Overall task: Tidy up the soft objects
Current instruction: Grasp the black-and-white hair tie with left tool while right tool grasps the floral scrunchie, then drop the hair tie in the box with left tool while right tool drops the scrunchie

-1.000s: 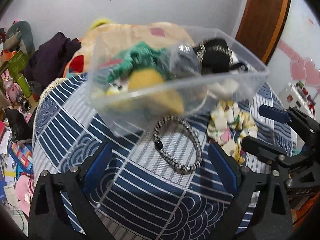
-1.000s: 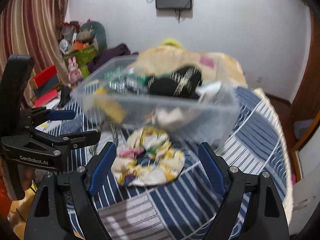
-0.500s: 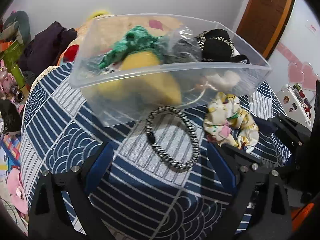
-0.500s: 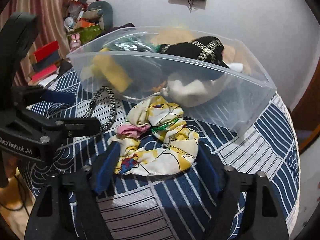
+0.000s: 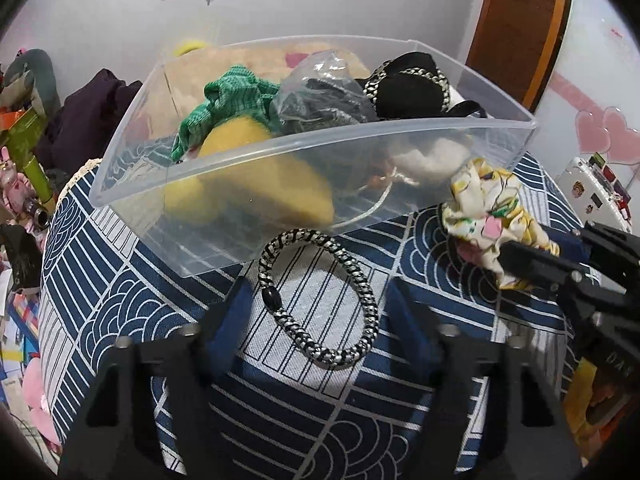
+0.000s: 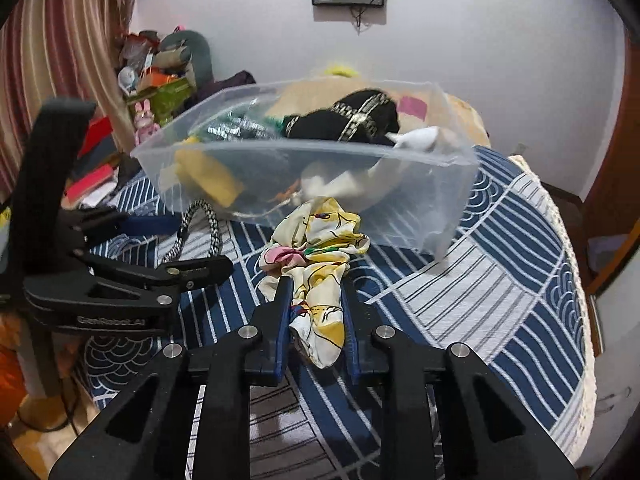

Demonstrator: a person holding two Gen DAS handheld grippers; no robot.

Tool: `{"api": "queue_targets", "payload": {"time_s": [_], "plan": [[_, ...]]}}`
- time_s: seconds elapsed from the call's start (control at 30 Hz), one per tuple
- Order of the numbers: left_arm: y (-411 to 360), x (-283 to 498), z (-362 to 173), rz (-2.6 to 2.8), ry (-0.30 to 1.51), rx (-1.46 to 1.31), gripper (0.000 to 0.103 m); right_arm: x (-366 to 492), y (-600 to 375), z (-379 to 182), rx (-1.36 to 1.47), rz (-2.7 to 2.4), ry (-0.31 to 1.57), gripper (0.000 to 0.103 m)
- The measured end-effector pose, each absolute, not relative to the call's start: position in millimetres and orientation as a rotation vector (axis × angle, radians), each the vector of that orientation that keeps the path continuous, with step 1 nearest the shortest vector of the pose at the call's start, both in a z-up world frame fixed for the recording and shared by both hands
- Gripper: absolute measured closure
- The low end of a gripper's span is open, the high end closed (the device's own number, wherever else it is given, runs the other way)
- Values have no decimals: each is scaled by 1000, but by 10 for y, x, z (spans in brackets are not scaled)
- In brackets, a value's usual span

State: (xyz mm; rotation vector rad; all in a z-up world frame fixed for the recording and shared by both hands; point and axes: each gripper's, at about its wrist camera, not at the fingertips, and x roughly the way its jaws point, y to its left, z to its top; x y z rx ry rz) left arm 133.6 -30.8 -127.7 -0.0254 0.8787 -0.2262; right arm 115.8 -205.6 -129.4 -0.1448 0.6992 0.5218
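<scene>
A clear plastic bin [image 5: 360,136] [image 6: 452,200] on the blue patterned table holds several soft items: green knit, yellow plush, a black piece. A black-and-white braided hair tie [image 5: 318,292] [image 6: 212,224] lies flat in front of the bin. My left gripper [image 5: 320,300] is open, its fingers on either side of the hair tie. A yellow floral scrunchie [image 6: 316,264] [image 5: 492,212] lies right of it. My right gripper [image 6: 316,300] is shut on the scrunchie's near end, which rests on the table.
The round table [image 6: 500,240] has a blue and white patterned cloth with a lace edge at the right. Clutter of toys and boxes [image 6: 160,88] lies beyond the table at the left. A brown door [image 5: 520,20] stands at the right.
Both grippers have moved forward and down. The right gripper's jaws closed on the floral scrunchie. The left gripper's fingers narrowed around the hair tie.
</scene>
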Motion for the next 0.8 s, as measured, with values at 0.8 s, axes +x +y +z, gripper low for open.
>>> {"api": "queue_targets", "payload": {"time_s": [0.8], "plan": [[-306,1147,-220,-298,653,-82,88,1216,-2195,-671,-55,516,494,82]]}}
